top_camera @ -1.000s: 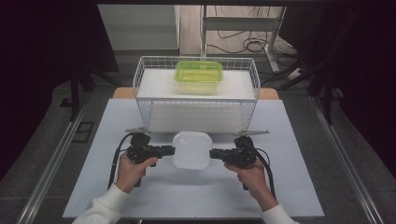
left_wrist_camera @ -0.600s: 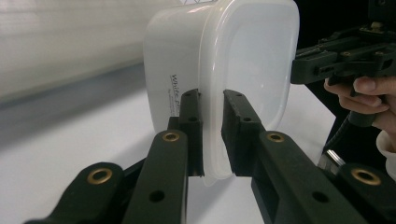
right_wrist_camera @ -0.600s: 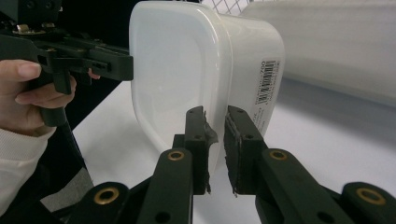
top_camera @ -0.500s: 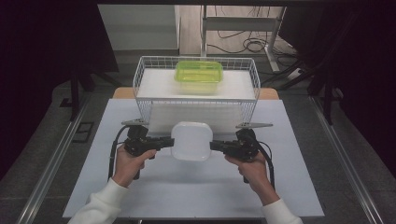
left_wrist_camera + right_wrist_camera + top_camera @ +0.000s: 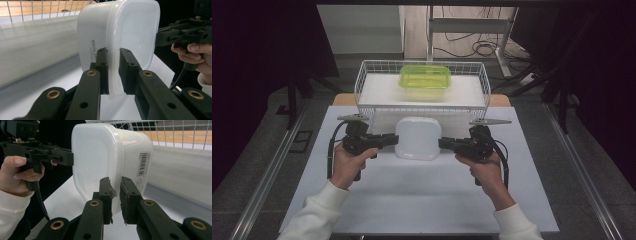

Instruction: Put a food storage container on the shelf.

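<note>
White lidded tub (image 5: 417, 138) between both grippers, left gripper (image 5: 388, 140) and right gripper (image 5: 447, 144) jaws pinching its opposite rims

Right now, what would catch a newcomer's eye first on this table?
First, the white plastic tub at the middle of the table, gripped at its rim from both sides by the left claw and the right claw. Behind it, a bright green lidded box sits in a white wire basket at the table's far edge.
</note>
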`<act>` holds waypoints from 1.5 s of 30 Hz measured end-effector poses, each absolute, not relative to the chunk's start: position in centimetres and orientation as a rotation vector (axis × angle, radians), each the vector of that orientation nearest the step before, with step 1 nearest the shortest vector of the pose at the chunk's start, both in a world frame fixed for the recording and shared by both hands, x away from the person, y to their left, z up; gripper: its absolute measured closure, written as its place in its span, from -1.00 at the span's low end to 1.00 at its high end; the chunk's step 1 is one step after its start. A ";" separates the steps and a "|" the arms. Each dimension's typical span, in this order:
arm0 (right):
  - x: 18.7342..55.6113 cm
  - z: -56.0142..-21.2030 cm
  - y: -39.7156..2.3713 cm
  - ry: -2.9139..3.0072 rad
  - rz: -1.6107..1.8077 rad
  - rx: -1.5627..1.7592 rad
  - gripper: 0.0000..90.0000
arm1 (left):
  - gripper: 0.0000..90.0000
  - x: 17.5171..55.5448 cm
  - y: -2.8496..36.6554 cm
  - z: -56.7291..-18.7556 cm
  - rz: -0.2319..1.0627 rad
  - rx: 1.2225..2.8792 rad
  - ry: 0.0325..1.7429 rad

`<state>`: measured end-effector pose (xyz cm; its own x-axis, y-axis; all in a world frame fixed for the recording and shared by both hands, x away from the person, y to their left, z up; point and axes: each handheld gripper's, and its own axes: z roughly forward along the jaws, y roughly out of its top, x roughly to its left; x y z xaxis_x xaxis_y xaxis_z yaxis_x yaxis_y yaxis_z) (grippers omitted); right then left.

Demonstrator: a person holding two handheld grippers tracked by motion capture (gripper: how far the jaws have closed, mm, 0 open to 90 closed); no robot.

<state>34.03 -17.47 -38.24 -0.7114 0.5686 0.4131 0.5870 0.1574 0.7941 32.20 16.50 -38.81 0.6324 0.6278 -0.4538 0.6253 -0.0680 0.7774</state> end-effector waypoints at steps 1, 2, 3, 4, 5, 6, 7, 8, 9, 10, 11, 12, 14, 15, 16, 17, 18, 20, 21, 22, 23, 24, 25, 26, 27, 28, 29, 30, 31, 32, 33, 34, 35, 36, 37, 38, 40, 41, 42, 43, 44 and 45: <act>34.1 -38.0 -17.4 -2.376 -1.648 -1.186 0.76 | 0.75 32.3 16.5 -38.6 0.006 1.743 1.020; 34.1 -37.8 -17.4 -2.381 -1.651 -1.182 0.76 | 0.75 32.3 16.5 -38.4 0.011 1.742 1.019; 34.2 -37.6 -17.4 -2.386 -1.654 -1.182 0.76 | 0.75 32.4 16.5 -38.2 0.013 1.740 1.017; 34.2 -37.4 -17.4 -2.389 -1.656 -1.181 0.76 | 0.75 32.4 16.6 -37.9 0.018 1.736 1.014; 34.3 -37.0 -17.3 -2.393 -1.661 -1.175 0.76 | 0.75 32.5 16.6 -37.7 0.021 1.735 1.011; 34.4 -36.8 -17.3 -2.394 -1.665 -1.174 0.76 | 0.75 32.5 16.6 -37.3 0.030 1.732 1.007; 34.5 -36.4 -17.3 -2.399 -1.671 -1.166 0.76 | 0.75 32.6 16.6 -37.0 0.035 1.729 1.005; 34.6 -36.1 -17.3 -2.404 -1.677 -1.161 0.76 | 0.75 32.6 16.6 -36.7 0.039 1.726 1.003; 34.6 -35.7 -17.2 -2.406 -1.685 -1.159 0.76 | 0.75 32.6 16.6 -36.4 0.044 1.725 1.001; 34.7 -35.4 -17.2 -2.411 -1.689 -1.154 0.76 | 0.75 32.7 16.7 -36.0 0.051 1.724 0.997; 34.8 -35.0 -17.2 -2.414 -1.695 -1.152 0.76 | 0.75 32.7 16.7 -35.7 0.056 1.722 0.995; 34.8 -34.8 -17.2 -2.412 -1.702 -1.149 0.76 | 0.75 32.7 16.7 -35.4 0.060 1.720 0.992; 34.9 -34.2 -17.2 -2.414 -1.717 -1.133 0.76 | 0.75 32.7 16.8 -34.8 0.067 1.717 0.985; 34.9 -33.9 -17.2 -2.410 -1.725 -1.129 0.76 | 0.75 32.8 16.8 -34.5 0.072 1.715 0.982; 34.9 -33.6 -17.2 -2.408 -1.732 -1.124 0.76 | 0.75 32.8 16.8 -34.3 0.075 1.715 0.980; 35.0 -33.4 -17.2 -2.409 -1.737 -1.122 0.76 | 0.75 33.0 16.8 -33.8 0.082 1.713 0.975; 35.1 -32.9 -17.2 -2.411 -1.751 -1.113 0.76 | 0.75 33.1 16.8 -33.5 0.086 1.713 0.973; 35.4 -32.4 -17.2 -2.405 -1.763 -1.112 0.76 | 0.75 33.4 16.8 -32.8 0.092 1.713 0.966; 35.5 -32.0 -17.2 -2.408 -1.766 -1.109 0.76 | 0.75 33.7 16.8 -32.4 0.091 1.715 0.963; 35.7 -31.7 -17.3 -2.411 -1.775 -1.105 0.76 | 0.75 34.1 16.8 -31.9 0.088 1.716 0.958; 36.0 -31.2 -17.3 -2.413 -1.781 -1.106 0.76 | 0.75 34.3 16.8 -31.6 0.085 1.715 0.959; 36.1 -30.9 -17.3 -2.414 -1.779 -1.108 0.76 | 0.75 34.6 16.8 -31.2 0.090 1.720 0.952; 36.4 -30.5 -17.3 -2.414 -1.777 -1.112 0.76 | 0.75 34.9 16.7 -30.7 0.095 1.721 0.951; 36.7 -30.1 -17.3 -2.416 -1.779 -1.117 0.76 | 0.75 35.1 16.7 -30.3 0.101 1.723 0.949; 37.0 -29.8 -17.3 -2.420 -1.782 -1.116 0.76 | 0.75 35.3 16.7 -29.9 0.106 1.725 0.948; 37.2 -29.5 -17.3 -2.420 -1.785 -1.116 0.76 | 0.75 35.7 16.7 -29.4 0.112 1.726 0.943; 37.5 -29.0 -17.3 -2.417 -1.787 -1.118 0.76 | 0.75 36.0 16.7 -29.0 0.116 1.728 0.940; 37.7 -28.6 -17.3 -2.413 -1.795 -1.116 0.76 | 0.75 36.3 16.7 -28.6 0.115 1.730 0.935; 38.0 -28.3 -17.3 -2.414 -1.793 -1.117 0.76 | 0.75 36.6 16.7 -28.3 0.113 1.730 0.934; 38.3 -28.0 -17.3 -2.409 -1.800 -1.114 0.76 | 0.75 37.0 16.7 -27.9 0.108 1.730 0.936; 38.7 -27.6 -17.4 -2.405 -1.802 -1.115 0.76 | 0.75 37.4 16.8 -27.6 0.109 1.733 0.932; 39.0 -27.3 -17.4 -2.404 -1.801 -1.119 0.76 | 0.75 37.7 16.8 -27.4 0.105 1.733 0.931; 39.2 -27.1 -17.4 -2.403 -1.802 -1.117 0.76 | 0.75 38.2 16.8 -27.0 0.101 1.733 0.930; 39.6 -26.7 -17.4 -2.393 -1.802 -1.124 0.76 | 0.75 38.6 16.8 -26.8 0.092 1.729 0.936; 40.0 -26.5 -17.3 -2.384 -1.799 -1.132 0.76 | 0.75 38.9 16.9 -26.6 0.091 1.730 0.938; 40.3 -26.3 -17.3 -2.378 -1.796 -1.136 0.76 | 0.75 39.3 16.9 -26.5 0.085 1.730 0.942; 41.0 -25.9 -17.3 -2.357 -1.790 -1.147 0.76 | 0.75 40.2 17.0 -26.2 0.055 1.719 0.946; 41.4 -25.8 -17.4 -2.344 -1.793 -1.143 0.77 | 0.75 40.7 17.1 -26.1 0.042 1.721 0.947; 41.8 -25.6 -17.5 -2.330 -1.789 -1.146 0.77 | 0.75 41.1 17.1 -26.0 0.033 1.719 0.950; 42.2 -25.5 -17.5 -2.314 -1.790 -1.145 0.77 | 0.75 41.4 17.1 -25.9 0.028 1.720 0.951; 42.6 -25.4 -17.6 -2.306 -1.789 -1.148 0.77 | 0.75 41.8 17.1 -25.8 0.029 1.722 0.953; 42.9 -25.3 -17.6 -2.305 -1.783 -1.155 0.77 | 0.75 42.1 17.0 -25.6 0.030 1.726 0.958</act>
